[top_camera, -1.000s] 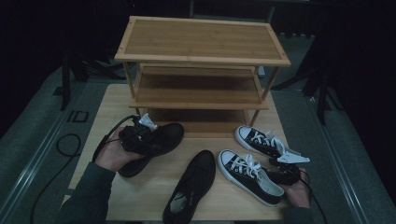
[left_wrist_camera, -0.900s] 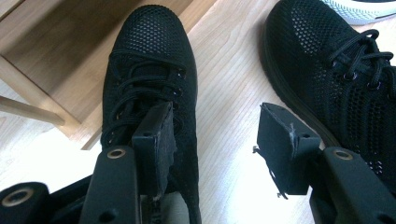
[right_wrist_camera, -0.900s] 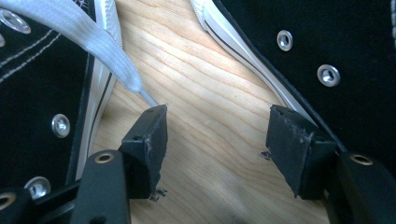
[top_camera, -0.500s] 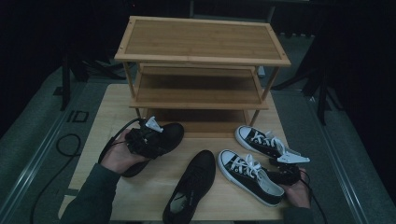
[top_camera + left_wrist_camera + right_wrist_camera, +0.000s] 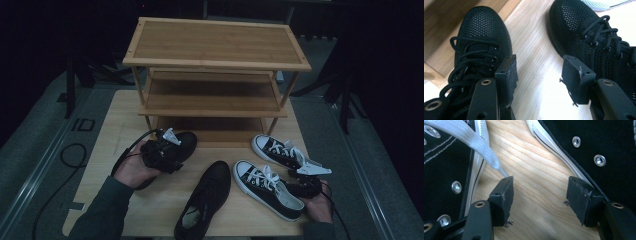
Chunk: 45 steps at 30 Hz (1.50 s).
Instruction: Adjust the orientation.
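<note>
A black mesh shoe (image 5: 184, 142) lies in front of the bamboo shoe rack (image 5: 215, 60), and its pair (image 5: 206, 197) lies nearer me. My left gripper (image 5: 172, 161) hovers over the first shoe. Its jaws are open in the left gripper view (image 5: 539, 67), with bare wood between them, that shoe's laces (image 5: 474, 60) under the left jaw and the second shoe (image 5: 596, 42) by the right. Two black-and-white sneakers (image 5: 267, 187) (image 5: 277, 150) lie at the right. My right gripper (image 5: 291, 176) sits low between them, open (image 5: 540, 187) over bare wood, with a white lace (image 5: 469, 140) beside its left jaw.
The rack stands at the back of the wooden table (image 5: 115, 125) and has three shelves, all bare. Black cables (image 5: 70, 155) trail off the table's left side to the grey floor. Dark stands flank the rack.
My left gripper has drifted slightly to the right over the black shoe. The right gripper and all the shoes have stayed put.
</note>
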Each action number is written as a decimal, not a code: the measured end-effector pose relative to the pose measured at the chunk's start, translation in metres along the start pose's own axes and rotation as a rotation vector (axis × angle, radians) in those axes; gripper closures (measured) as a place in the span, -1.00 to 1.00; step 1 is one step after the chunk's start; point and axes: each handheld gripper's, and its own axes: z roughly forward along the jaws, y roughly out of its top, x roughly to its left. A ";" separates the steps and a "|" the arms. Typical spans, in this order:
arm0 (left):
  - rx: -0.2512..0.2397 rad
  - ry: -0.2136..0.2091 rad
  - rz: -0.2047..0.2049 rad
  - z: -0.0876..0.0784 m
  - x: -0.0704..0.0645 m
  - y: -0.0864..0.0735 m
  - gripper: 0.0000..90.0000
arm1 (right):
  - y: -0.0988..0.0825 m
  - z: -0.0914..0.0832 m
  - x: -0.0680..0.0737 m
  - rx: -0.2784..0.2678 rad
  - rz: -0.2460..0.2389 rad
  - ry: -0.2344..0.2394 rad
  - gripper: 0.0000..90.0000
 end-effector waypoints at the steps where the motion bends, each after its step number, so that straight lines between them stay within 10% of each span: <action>1: 0.004 -0.002 0.004 0.000 0.000 0.000 0.03 | 0.000 0.000 0.000 0.000 0.000 0.000 -0.15; 45: 0.024 -0.102 0.107 0.014 -0.040 0.011 0.01 | 0.000 0.000 0.000 0.001 -0.001 0.000 -0.15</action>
